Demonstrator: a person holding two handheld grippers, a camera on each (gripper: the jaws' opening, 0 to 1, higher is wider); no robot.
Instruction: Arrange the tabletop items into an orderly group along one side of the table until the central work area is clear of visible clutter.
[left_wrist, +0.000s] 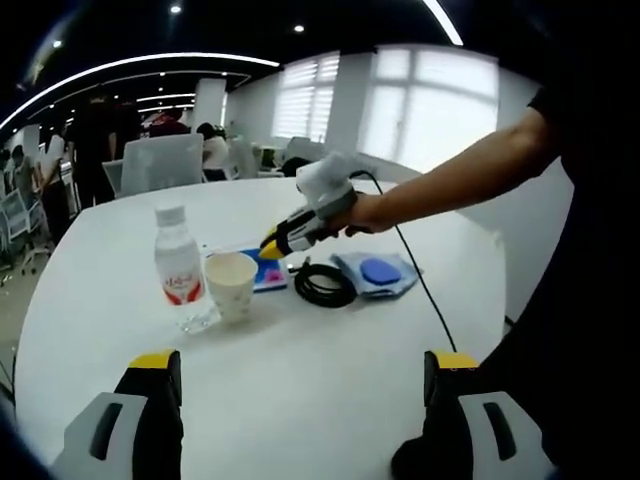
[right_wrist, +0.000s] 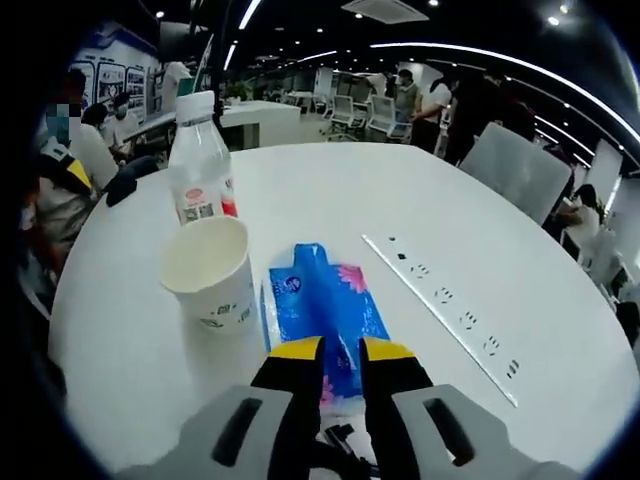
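Observation:
On the round white table (left_wrist: 300, 400) stand a clear water bottle (left_wrist: 178, 265) (right_wrist: 200, 160) and a paper cup (left_wrist: 232, 285) (right_wrist: 208, 270), side by side. Right of the cup lies a blue tissue pack (left_wrist: 270, 275) (right_wrist: 325, 310), flat on the table. My right gripper (right_wrist: 342, 352) (left_wrist: 270, 245), held by a hand, has its jaws drawn to a narrow gap on the pack's near end. A coiled black cable (left_wrist: 322, 285) and a blue mask packet (left_wrist: 380, 272) lie just beyond it. My left gripper (left_wrist: 305, 362) hangs over the near table edge with its jaws wide apart and nothing between them.
A white power strip (right_wrist: 440, 295) runs along the table right of the tissue pack. A thin black cord (left_wrist: 420, 280) trails off the table edge. Grey chairs (left_wrist: 160, 165) and several people stand past the far rim. A person's arm (left_wrist: 450, 180) reaches across.

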